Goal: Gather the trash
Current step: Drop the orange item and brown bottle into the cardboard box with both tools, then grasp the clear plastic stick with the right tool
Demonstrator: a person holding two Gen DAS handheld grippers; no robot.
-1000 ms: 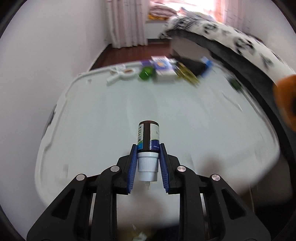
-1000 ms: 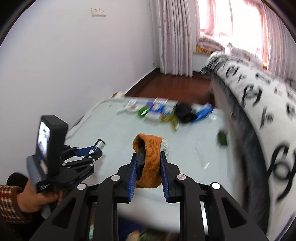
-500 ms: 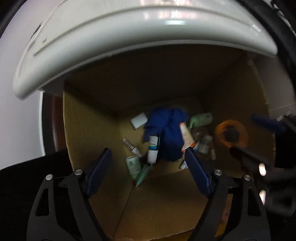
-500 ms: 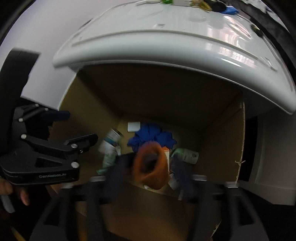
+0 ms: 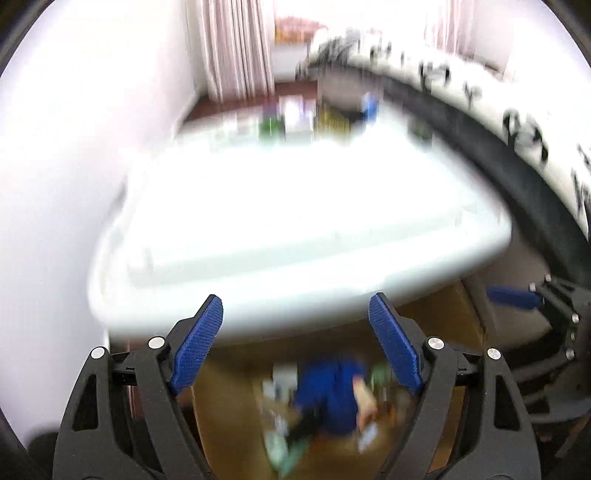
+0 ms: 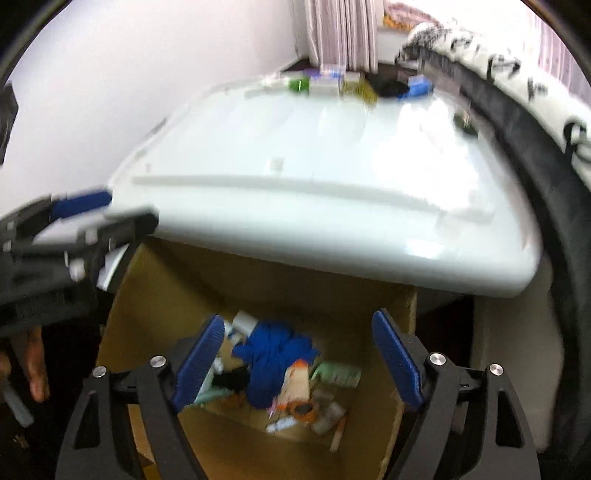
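Observation:
My left gripper [image 5: 295,347] is open and empty, above the near edge of the white table [image 5: 295,206]. My right gripper [image 6: 295,354] is open and empty over the cardboard box [image 6: 155,302] under the table's front edge. The box holds a blue cloth [image 6: 273,350], an orange item [image 6: 301,408], small bottles and tubes. The box also shows blurred in the left wrist view [image 5: 229,398]. More trash [image 6: 332,83] lies in a row at the table's far edge. The left gripper shows at the left of the right wrist view [image 6: 85,221].
A bed with a black-and-white cover [image 6: 517,74] runs along the table's right side. A white wall [image 6: 110,74] is on the left. Curtains [image 6: 340,29] hang at the back. The left wrist view is blurred by motion.
Both grippers dropped what they held, the bottle and the orange sock, into the box and opened. Both have since tilted up from the box towards the table.

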